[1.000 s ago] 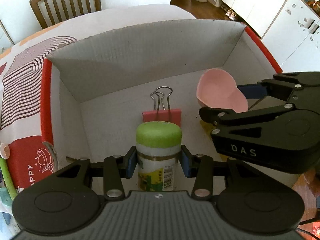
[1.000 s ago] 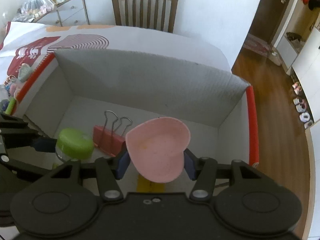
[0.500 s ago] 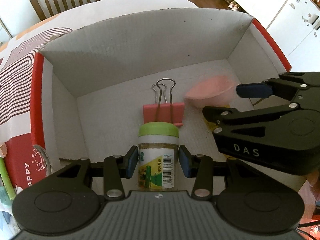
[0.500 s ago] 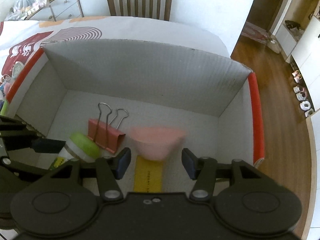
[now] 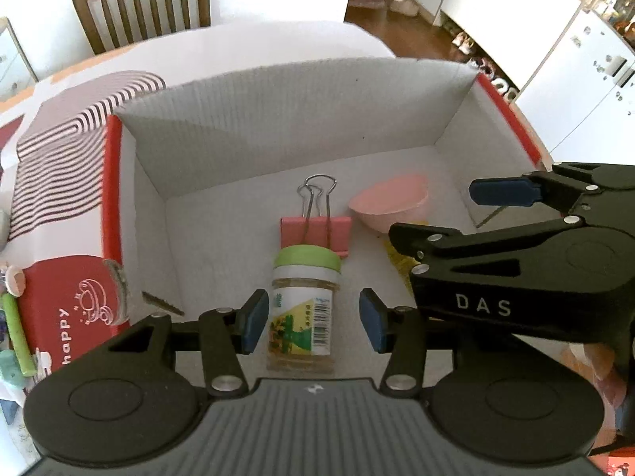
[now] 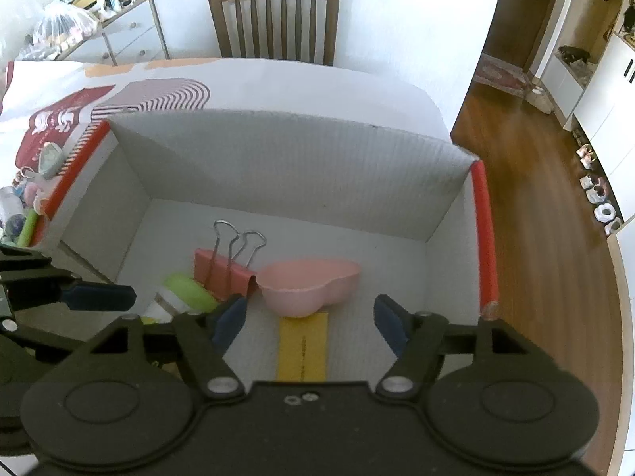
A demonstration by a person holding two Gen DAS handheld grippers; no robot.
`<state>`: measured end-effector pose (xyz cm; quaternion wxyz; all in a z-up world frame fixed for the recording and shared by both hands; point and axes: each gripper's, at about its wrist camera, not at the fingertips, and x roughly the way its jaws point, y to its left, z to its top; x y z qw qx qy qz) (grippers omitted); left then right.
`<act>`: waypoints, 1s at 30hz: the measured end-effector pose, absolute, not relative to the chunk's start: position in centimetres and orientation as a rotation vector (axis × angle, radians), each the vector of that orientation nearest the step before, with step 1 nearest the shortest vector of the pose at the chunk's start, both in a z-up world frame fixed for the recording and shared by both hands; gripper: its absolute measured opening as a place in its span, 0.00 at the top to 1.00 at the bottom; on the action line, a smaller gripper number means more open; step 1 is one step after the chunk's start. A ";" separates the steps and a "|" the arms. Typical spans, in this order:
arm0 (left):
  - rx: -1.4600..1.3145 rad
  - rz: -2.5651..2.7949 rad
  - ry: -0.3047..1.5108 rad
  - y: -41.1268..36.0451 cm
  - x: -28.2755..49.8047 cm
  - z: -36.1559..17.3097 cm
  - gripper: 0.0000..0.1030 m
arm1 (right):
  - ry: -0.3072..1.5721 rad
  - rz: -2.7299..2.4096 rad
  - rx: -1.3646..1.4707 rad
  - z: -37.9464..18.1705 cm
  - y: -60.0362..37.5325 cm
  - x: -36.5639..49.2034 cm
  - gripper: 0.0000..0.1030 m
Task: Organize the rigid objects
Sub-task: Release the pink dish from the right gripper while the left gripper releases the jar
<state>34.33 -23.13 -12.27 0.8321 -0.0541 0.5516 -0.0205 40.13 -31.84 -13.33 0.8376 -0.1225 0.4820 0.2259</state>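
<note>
Tabletop [image 6: 357, 91] under a white cloth with red and striped print; wooden chair [image 6: 274, 20] at its far edge.

Open cardboard box [image 5: 278, 119], white inside, red rims on left and right walls, set on the tabletop, filling most of both views. All task items on the box floor.

Left claw [image 5: 313, 319] over the near part of the box, pointing steeply down. Jaws opening; blue pads standing clear on either side of the jar, small gap each side, no contact seen.

Right claw [image 6: 309, 319] over the near right part of the box, also angled steeply down. Jaws opening, wide apart; nothing pressed between the pads. Pink dish and yellow strip lying below and ahead of the gap.

Pink heart-shaped dish [image 6: 309, 285], upright, resting on the box floor right of centre, its near edge over the far end of the yellow strip.

Jar [image 5: 303, 309], green lid, printed label with barcode, standing upright near the near wall, centre-left.

Pink binder clip [image 5: 315, 234], wire handles pointing to the far wall, flat on the floor just behind the jar and just left of the dish.

Yellow flat strip [image 6: 303, 347], partly under the dish, running toward the near wall.
</note>
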 end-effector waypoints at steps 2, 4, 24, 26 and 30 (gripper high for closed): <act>-0.110 -0.045 1.149 -23.1 33.7 -11.7 0.52 | 1.011 0.483 -0.247 -12.9 -32.1 39.7 0.29; -0.112 -0.045 1.133 -23.1 33.0 -11.2 0.52 | 1.004 0.485 -0.241 -12.6 -32.2 39.3 0.29; -0.185 -0.093 0.964 -21.4 25.8 -4.4 0.52 | 0.894 0.543 -0.174 -7.0 -33.2 34.2 0.19; -0.192 -0.094 0.945 -21.2 25.1 -4.0 0.52 | 0.880 0.550 -0.166 -6.6 -33.2 33.7 0.18; -0.179 -0.077 0.899 -20.9 23.6 -3.1 0.45 | 0.853 0.555 -0.154 -5.8 -33.2 32.6 0.15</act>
